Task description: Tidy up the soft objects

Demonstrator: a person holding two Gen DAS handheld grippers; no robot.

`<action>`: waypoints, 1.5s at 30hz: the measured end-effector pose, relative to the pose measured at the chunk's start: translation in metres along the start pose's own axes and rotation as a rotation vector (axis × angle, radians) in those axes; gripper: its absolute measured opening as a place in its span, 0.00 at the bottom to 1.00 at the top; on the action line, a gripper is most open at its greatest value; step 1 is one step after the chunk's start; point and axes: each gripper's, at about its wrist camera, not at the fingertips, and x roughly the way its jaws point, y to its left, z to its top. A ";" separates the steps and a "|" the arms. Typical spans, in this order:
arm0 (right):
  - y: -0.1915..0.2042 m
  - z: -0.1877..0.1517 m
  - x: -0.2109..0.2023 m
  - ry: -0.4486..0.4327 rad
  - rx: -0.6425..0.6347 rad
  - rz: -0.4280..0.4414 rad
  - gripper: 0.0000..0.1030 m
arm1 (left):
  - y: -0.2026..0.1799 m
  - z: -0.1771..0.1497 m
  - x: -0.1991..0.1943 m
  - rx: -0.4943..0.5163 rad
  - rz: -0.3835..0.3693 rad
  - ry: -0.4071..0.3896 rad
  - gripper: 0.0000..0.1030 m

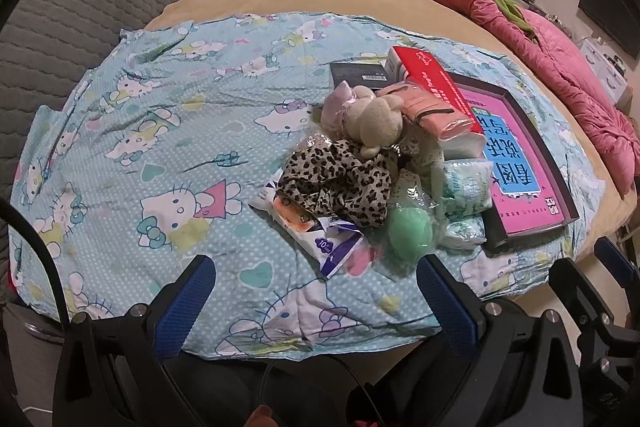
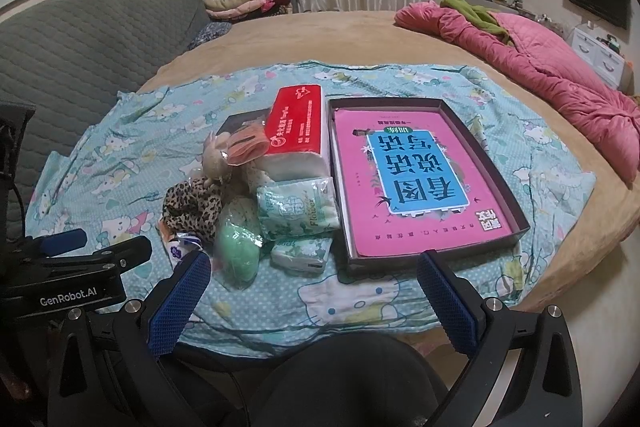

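Both grippers hang off the near edge of the bed, jaws spread wide, nothing in either. Left gripper [image 1: 316,291]; right gripper [image 2: 314,287].

The soft things lie heaped mid-way across the Hello Kitty sheet [image 1: 132,147], toward its right side: plush toy [image 1: 370,125] on top, leopard-print scrunchie [image 1: 340,183] under it, wet-wipe packet [image 1: 320,239] at the pile's near edge, green sponge in a clear wrapper [image 1: 408,233] beside that, small tissue packs [image 2: 296,207] and a red tissue pack [image 2: 298,123] toward the far side.

A dark shallow box [image 2: 520,227] with a pink book [image 2: 416,179] in it sits touching the pile's right flank, long axis running away from the near edge.

Key relation: from the left gripper the heap lies ahead and slightly right, wipes and sponge nearest. From the right gripper the heap is ahead-left and the box ahead-right. My guess is the left is better lined up for a first pick, with the box a likely destination.
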 end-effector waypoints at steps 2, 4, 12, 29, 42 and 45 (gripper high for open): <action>0.000 -0.001 0.002 0.004 -0.002 0.001 1.00 | 0.003 0.000 0.001 -0.006 -0.007 -0.001 0.98; 0.001 -0.001 0.003 0.007 -0.004 0.003 1.00 | 0.008 0.001 0.003 -0.019 -0.023 -0.004 0.98; 0.000 -0.002 0.012 0.018 -0.003 0.016 1.00 | 0.044 0.004 0.018 -0.108 -0.055 0.013 0.99; 0.002 -0.002 0.037 0.063 0.006 0.031 1.00 | 0.029 0.013 0.089 -0.120 -0.066 0.144 0.98; 0.019 -0.001 0.059 0.115 -0.035 0.057 1.00 | 0.046 0.014 0.115 -0.148 0.002 0.217 0.98; 0.029 0.004 0.066 0.116 -0.053 0.061 1.00 | 0.064 0.010 0.115 -0.175 -0.013 0.236 0.97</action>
